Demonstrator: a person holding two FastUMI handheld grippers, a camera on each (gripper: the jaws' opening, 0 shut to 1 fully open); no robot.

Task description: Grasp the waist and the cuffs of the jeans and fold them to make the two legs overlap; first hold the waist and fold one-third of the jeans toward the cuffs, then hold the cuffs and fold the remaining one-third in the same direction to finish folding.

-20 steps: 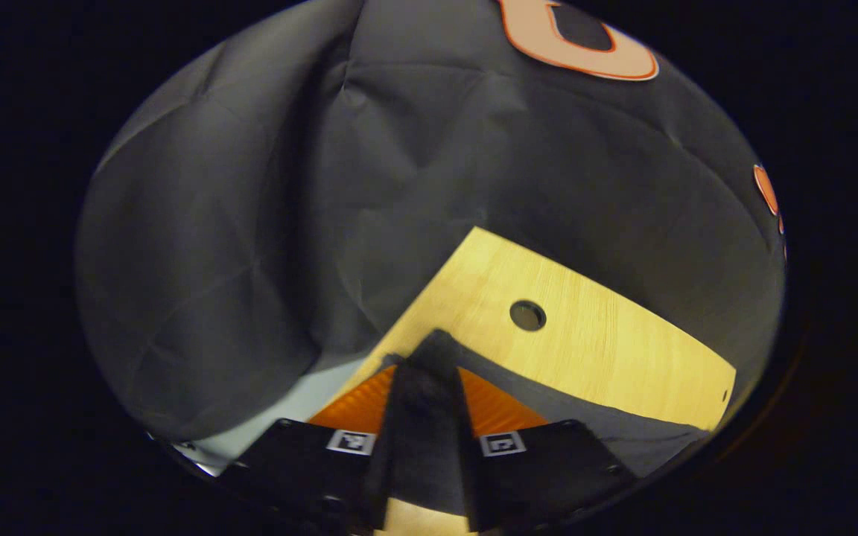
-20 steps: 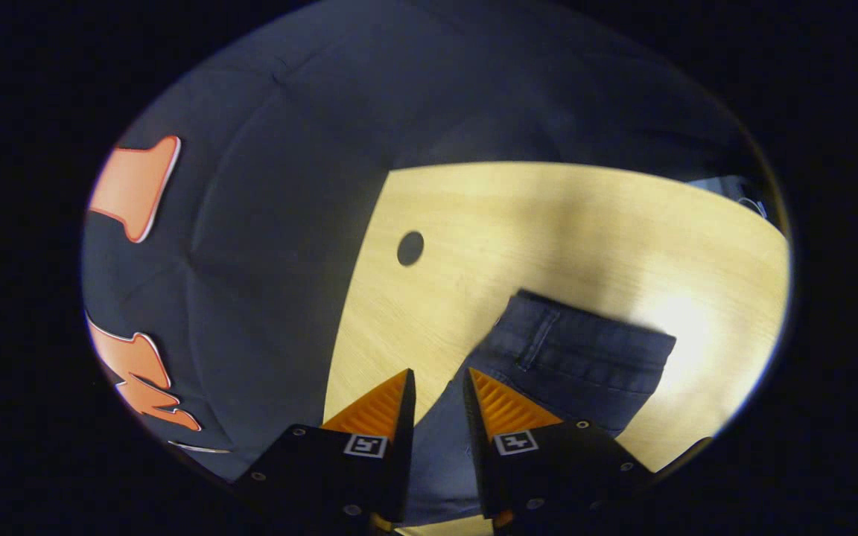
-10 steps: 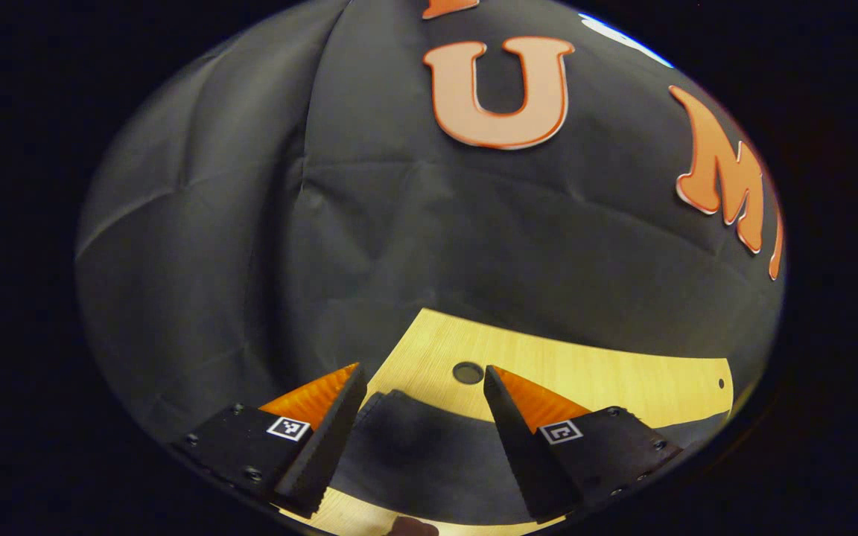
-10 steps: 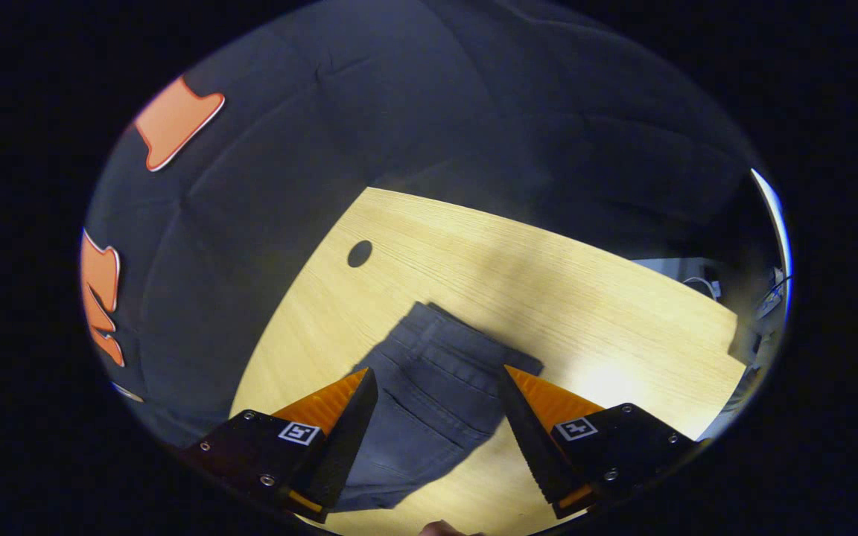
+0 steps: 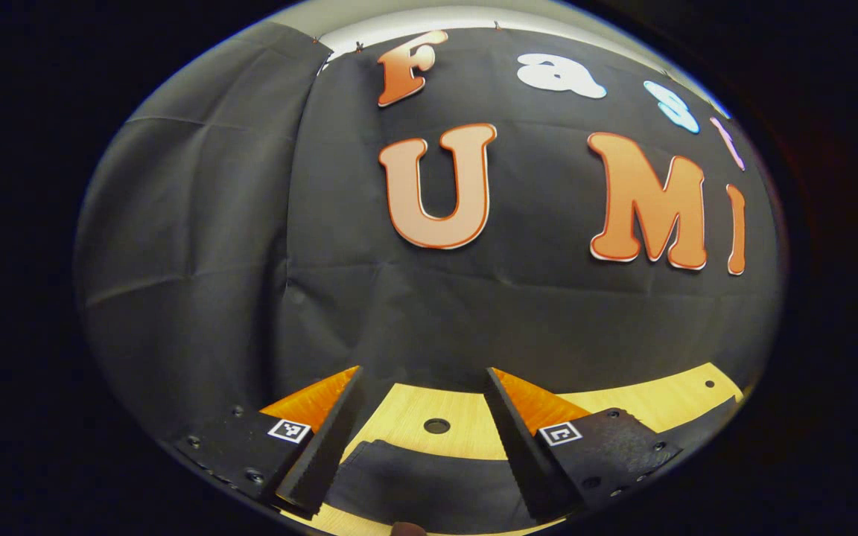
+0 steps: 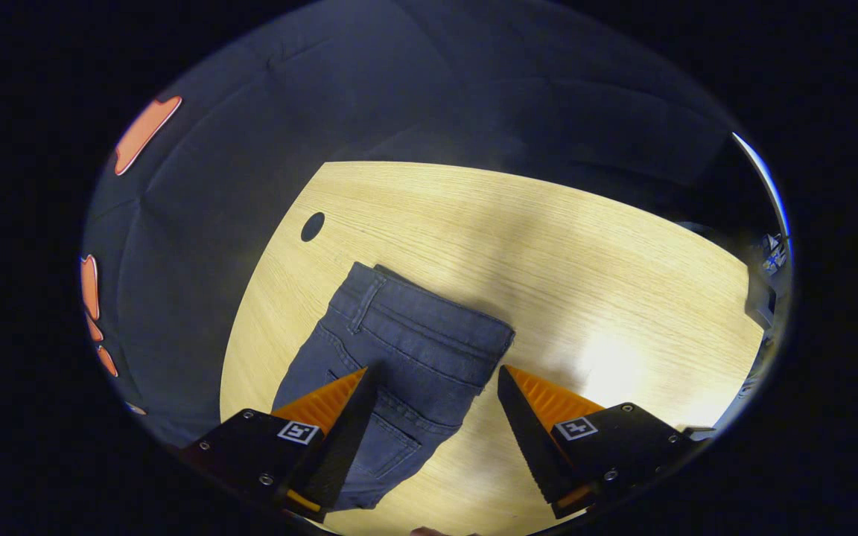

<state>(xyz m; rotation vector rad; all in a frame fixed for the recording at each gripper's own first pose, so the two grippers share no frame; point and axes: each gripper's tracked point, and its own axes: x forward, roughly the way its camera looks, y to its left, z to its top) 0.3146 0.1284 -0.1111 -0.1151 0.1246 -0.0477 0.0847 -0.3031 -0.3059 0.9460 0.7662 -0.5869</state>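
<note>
**Jeans flat on the counter, both grippers empty**

The right gripper view looks down on dark jeans (image 6: 399, 350) lying on the wooden counter (image 6: 585, 260), waistband and belt loop toward the round hole (image 6: 313, 226), a back pocket below. The right gripper (image 6: 433, 380) hangs above them, fingers apart, gripping nothing. The left gripper view faces the booth wall; the jeans (image 5: 429, 484) appear as a dark, featureless strip low between the left gripper (image 5: 423, 380) fingers, also apart. The legs are cut off.
</note>
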